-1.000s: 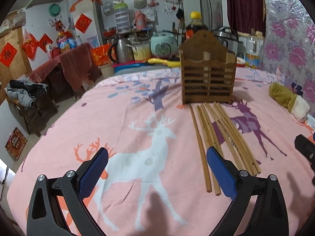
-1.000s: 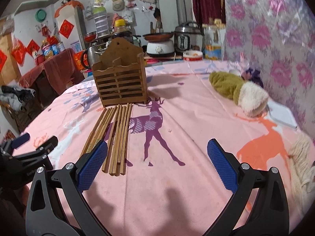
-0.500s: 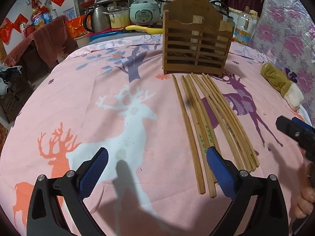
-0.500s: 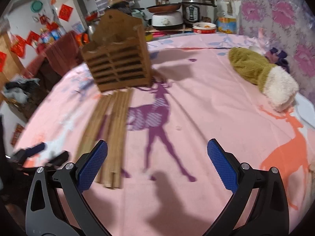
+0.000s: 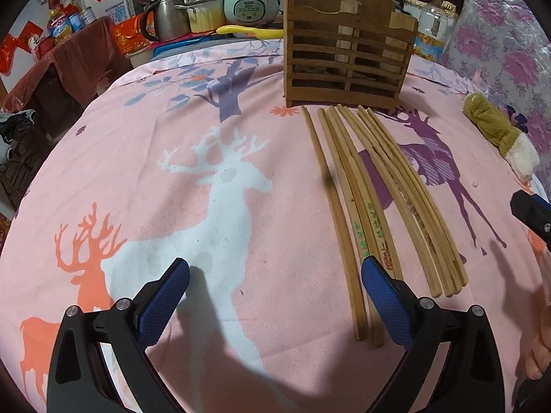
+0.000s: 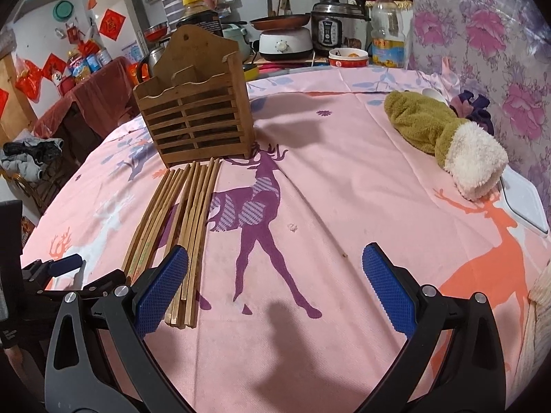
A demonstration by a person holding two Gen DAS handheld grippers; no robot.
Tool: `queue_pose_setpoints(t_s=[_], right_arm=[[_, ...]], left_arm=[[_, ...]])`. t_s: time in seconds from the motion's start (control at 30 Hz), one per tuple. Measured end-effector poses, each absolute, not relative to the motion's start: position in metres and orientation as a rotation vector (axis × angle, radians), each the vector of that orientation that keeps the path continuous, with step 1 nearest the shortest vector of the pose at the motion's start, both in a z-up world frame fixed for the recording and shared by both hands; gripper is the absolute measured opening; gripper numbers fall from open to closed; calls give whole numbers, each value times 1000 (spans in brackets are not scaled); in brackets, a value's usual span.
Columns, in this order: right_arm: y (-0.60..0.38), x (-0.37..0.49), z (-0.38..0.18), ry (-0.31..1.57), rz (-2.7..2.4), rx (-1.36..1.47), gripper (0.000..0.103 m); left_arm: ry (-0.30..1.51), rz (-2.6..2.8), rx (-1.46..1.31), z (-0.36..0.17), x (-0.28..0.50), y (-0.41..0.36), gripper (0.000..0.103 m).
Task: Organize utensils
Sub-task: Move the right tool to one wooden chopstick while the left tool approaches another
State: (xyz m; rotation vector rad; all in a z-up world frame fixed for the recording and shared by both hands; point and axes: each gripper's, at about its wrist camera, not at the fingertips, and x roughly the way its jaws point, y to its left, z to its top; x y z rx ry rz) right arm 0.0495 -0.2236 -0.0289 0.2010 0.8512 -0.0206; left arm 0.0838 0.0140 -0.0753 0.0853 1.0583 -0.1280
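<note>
Hovering spread over loose chopsticks

Holding left gripper (image 5: pixel 274 304) and right gripper (image 6: pixel 274 290) wide apart, empty, flanking the chopsticks (image 5: pixel 375 199) lying flat, near ends toward the grippers for pinching, far tips reaching toward the wooden holder (image 5: pixel 346 48) awaiting them.

Open tongs (image 5: pixel 274 294) over chopsticks (image 5: pixel 365 199)
</note>
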Motion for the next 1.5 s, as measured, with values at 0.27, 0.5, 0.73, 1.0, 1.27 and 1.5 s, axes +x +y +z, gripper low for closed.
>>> queue_pose_setpoints(t_s=[0.27, 0.5, 0.73, 1.0, 1.27, 1.5], right_arm=[[-218, 48, -33, 863, 30, 188, 97], [-207, 54, -55, 990, 161, 190, 71], [-185, 47, -58, 1002, 224, 90, 67], [-182, 47, -63, 1017, 172, -7, 47], [-196, 49, -56, 990, 182, 50, 45], [-203, 50, -56, 989, 171, 86, 36]], left_arm=[[1063, 109, 52, -74, 106, 59, 98], [1075, 110, 62, -76, 104, 59, 98], [1090, 102, 12, -79, 106, 63, 99], [1086, 102, 4, -79, 105, 64, 99], [1088, 95, 4, -79, 104, 65, 99], [1095, 82, 1, -78, 102, 65, 99]])
